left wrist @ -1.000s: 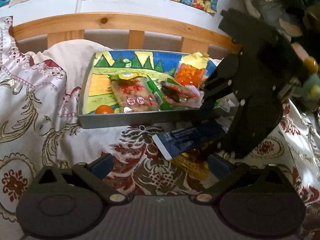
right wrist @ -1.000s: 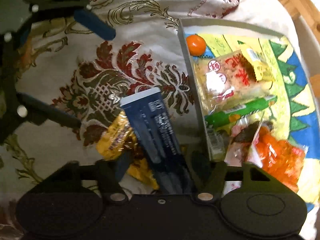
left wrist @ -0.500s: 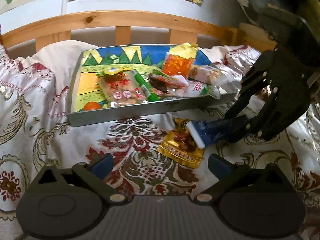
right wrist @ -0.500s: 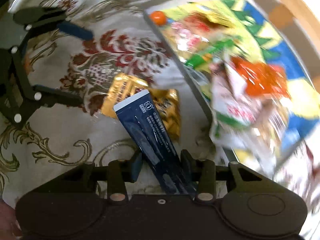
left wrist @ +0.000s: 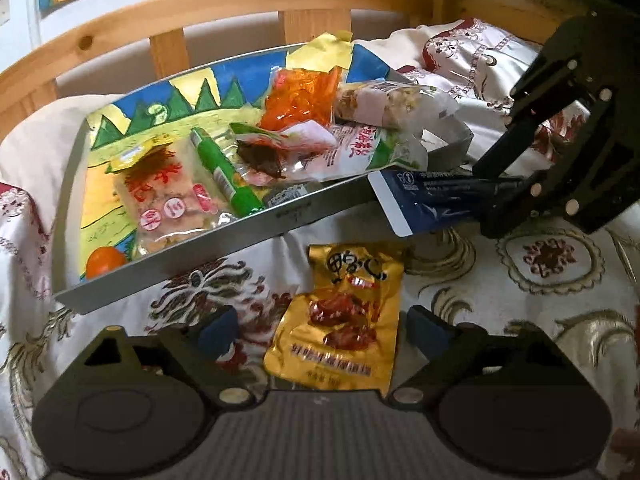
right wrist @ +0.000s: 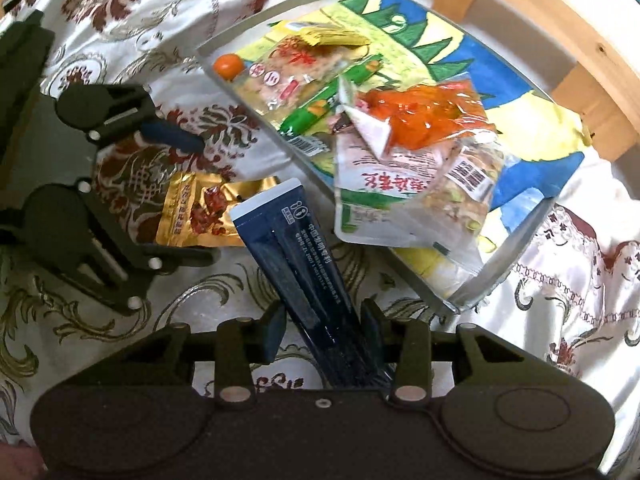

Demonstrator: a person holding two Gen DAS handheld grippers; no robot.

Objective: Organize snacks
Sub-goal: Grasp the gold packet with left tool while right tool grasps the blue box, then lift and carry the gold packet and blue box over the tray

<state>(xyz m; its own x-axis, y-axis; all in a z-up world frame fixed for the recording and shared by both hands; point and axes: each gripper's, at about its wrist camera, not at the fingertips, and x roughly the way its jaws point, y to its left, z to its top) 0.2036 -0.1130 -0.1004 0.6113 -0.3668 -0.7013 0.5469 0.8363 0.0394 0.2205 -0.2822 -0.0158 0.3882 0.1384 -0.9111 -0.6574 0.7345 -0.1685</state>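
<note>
A gold snack packet (left wrist: 344, 316) lies flat on the patterned bedspread, just in front of the grey tray (left wrist: 240, 236). My left gripper (left wrist: 324, 330) straddles it with its jaws closing, and a small gap still shows on each side of the packet. My right gripper (right wrist: 324, 330) is shut on a long dark blue packet (right wrist: 296, 248) and holds it tilted above the bedspread beside the tray's near corner. The left wrist view shows that gripper (left wrist: 496, 188) at the right, with the blue packet (left wrist: 424, 204) pointing at the tray. From the right wrist I see the left gripper (right wrist: 208, 200) around the gold packet (right wrist: 196, 212).
The tray (right wrist: 500, 256) is lined with a colourful drawing and holds several snacks: a small orange ball (left wrist: 104, 262), a green stick (left wrist: 226, 172), an orange bag (left wrist: 300, 96) and white packets (right wrist: 392, 192). A wooden bed rail (left wrist: 224, 12) runs behind it.
The right gripper lifted the blue packet off the gold one and carried it right. The left gripper moved right until the gold packet lay between its fingers, which have narrowed.
</note>
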